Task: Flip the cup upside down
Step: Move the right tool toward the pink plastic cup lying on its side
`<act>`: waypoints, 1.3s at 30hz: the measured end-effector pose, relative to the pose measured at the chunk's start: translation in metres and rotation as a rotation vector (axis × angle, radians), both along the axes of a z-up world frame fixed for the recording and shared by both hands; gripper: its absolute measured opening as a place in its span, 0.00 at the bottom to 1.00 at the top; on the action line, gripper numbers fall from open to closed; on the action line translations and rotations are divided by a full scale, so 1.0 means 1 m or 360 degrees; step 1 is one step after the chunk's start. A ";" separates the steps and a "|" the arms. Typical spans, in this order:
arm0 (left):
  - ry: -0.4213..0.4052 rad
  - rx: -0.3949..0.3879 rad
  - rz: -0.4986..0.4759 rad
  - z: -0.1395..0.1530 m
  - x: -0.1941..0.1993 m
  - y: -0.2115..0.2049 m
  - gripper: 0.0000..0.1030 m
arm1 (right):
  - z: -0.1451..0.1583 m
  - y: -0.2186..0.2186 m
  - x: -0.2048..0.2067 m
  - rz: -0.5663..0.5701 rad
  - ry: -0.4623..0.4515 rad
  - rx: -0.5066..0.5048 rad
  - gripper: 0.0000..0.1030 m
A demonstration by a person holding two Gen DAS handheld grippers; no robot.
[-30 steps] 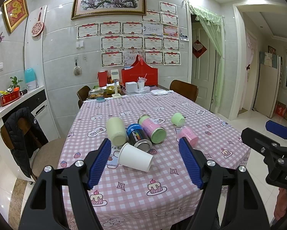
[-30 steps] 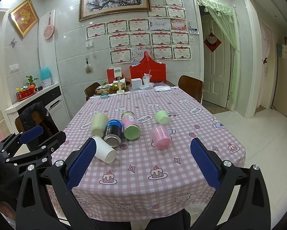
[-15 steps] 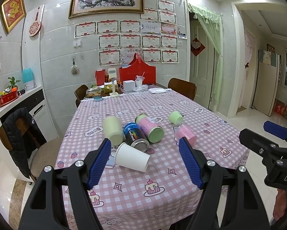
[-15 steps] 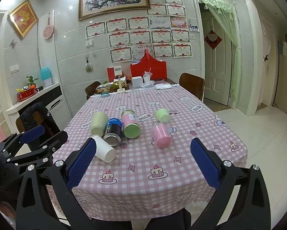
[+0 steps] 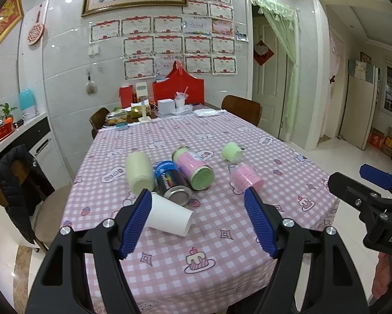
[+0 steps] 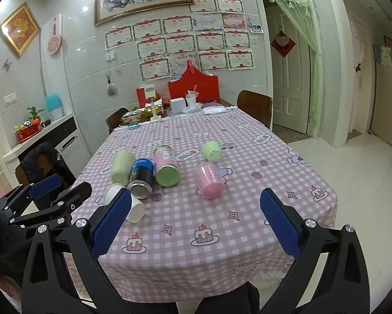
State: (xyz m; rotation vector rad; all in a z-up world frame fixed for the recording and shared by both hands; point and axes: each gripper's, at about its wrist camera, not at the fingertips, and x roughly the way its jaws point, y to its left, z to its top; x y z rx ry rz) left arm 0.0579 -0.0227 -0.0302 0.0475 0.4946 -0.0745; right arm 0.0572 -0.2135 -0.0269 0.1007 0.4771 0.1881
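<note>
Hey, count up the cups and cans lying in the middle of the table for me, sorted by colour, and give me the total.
White: 1, the paper cup
Cream: 1, the tall cup
Blue: 1, the can
Pink: 2, the green-lidded canister and the small pink cup
Green: 1, the small green cup
Total: 6, all on their sides.

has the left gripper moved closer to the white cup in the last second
Yes. In the left wrist view the left gripper has eased forward: its finger now overlaps the white cup, nearer on the table.

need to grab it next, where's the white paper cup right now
The white paper cup lies on its side near the table's front left, just in front of the blue metal can, partly behind the left gripper's left finger.
</note>
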 end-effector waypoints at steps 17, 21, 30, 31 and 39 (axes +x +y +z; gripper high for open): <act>0.0313 -0.0087 -0.0154 -0.041 0.111 -0.048 0.70 | -0.043 -0.058 0.090 -0.0204 0.0261 0.0077 0.92; 0.0398 -0.0144 -0.0182 -0.053 0.139 -0.061 0.70 | -0.055 -0.072 0.115 -0.0231 0.0321 0.0091 0.92; 0.0567 -0.0267 -0.0244 -0.078 0.190 -0.093 0.70 | -0.083 -0.093 0.165 -0.0255 0.0438 0.0078 0.92; 0.0583 -0.0278 -0.0240 -0.081 0.195 -0.095 0.70 | -0.086 -0.094 0.167 -0.0255 0.0442 0.0078 0.92; 0.0784 -0.0319 -0.0189 -0.111 0.237 -0.118 0.70 | -0.109 -0.115 0.195 -0.0266 0.0514 0.0124 0.92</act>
